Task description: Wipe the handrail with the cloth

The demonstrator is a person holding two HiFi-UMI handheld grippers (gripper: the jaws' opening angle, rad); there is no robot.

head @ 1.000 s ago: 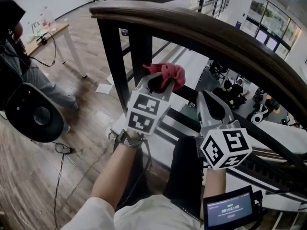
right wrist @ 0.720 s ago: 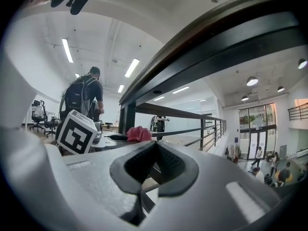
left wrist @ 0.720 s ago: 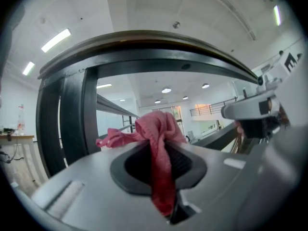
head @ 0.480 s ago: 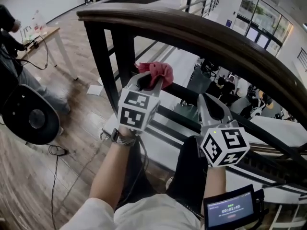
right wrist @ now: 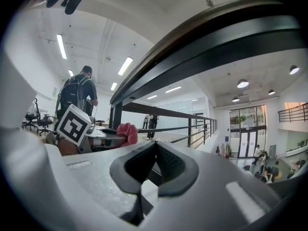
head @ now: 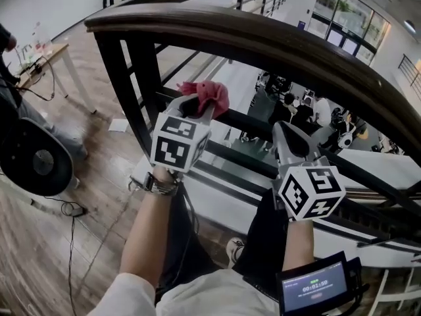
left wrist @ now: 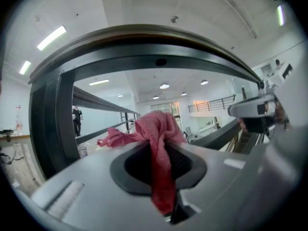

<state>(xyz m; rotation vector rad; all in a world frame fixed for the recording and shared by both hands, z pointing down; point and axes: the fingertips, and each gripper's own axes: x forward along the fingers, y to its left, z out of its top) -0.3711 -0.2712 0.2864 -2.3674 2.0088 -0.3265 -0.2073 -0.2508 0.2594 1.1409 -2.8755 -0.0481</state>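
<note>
Left fingers [left wrist: 132,170] on cloth [left wrist: 156,134], tuft toward handrail [left wrist: 144,42]

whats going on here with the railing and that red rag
A person holds a gripper in each hand beside a dark wooden handrail. The left gripper is clamped on a red cloth, held up below the rail's top and not on it yet. The right gripper is shut and empty, pointing at the railing beside it. Wiping hasn't begun.
</note>
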